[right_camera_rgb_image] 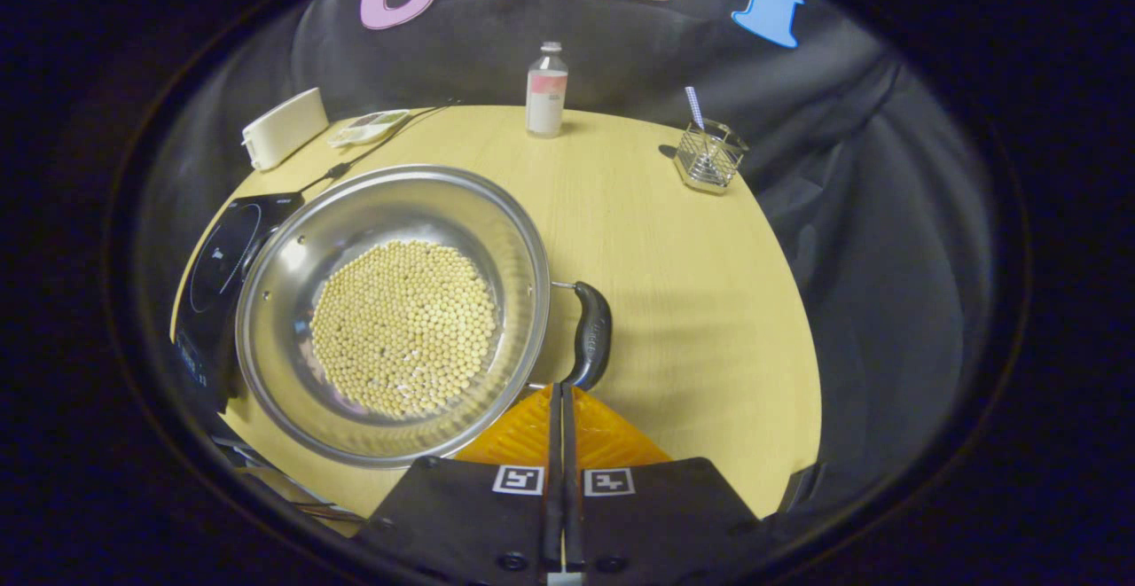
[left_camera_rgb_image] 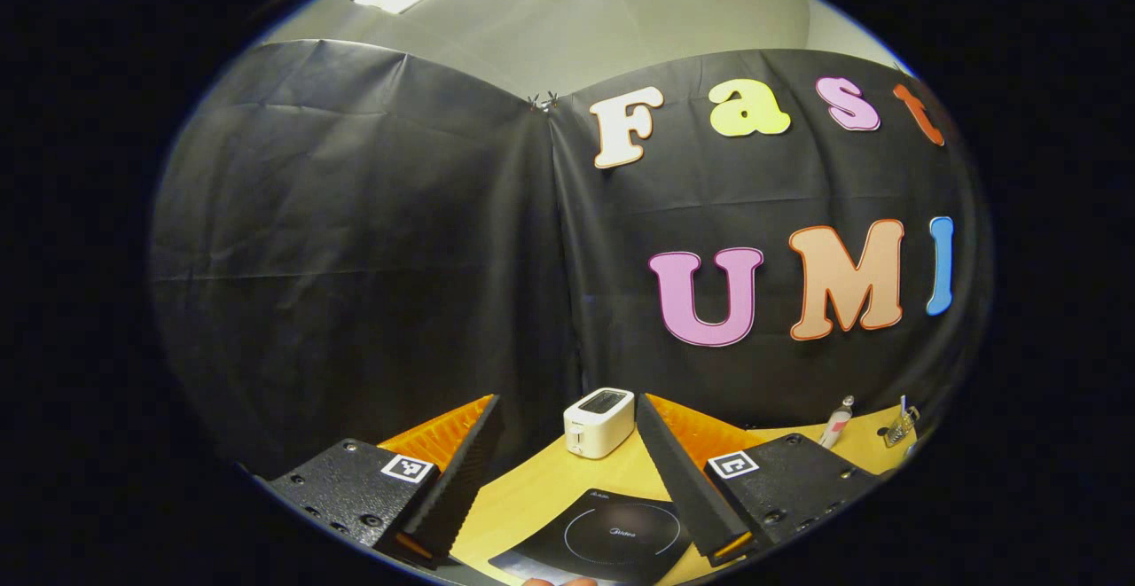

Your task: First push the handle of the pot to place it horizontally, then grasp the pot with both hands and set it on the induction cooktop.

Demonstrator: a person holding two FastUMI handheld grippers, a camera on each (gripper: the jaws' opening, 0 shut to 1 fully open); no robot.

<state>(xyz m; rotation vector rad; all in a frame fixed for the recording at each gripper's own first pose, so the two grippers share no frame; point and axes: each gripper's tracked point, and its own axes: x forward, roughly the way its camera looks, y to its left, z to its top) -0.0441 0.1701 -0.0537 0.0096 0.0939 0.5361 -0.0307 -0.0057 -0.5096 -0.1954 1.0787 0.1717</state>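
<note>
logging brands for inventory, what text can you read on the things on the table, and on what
"Midea": inside the ring on the induction cooktop.
pot handle: a raised word, too small to read.
bottle: its label is too blurred to read.

Steel pot [right_camera_rgb_image: 395,316] on a yellow table [right_camera_rgb_image: 692,302], holding a layer of pale beans [right_camera_rgb_image: 403,327]. Dark handle [right_camera_rgb_image: 591,334] on the side nearer the camera, running lengthwise. Right gripper [right_camera_rgb_image: 561,388] closed, fingers pressed together, tips right at the handle's near end. Black cooktop [right_camera_rgb_image: 215,280] just beyond the pot. Further back: bottle [right_camera_rgb_image: 546,91], wire holder [right_camera_rgb_image: 708,156], white toaster [right_camera_rgb_image: 284,128].
</note>
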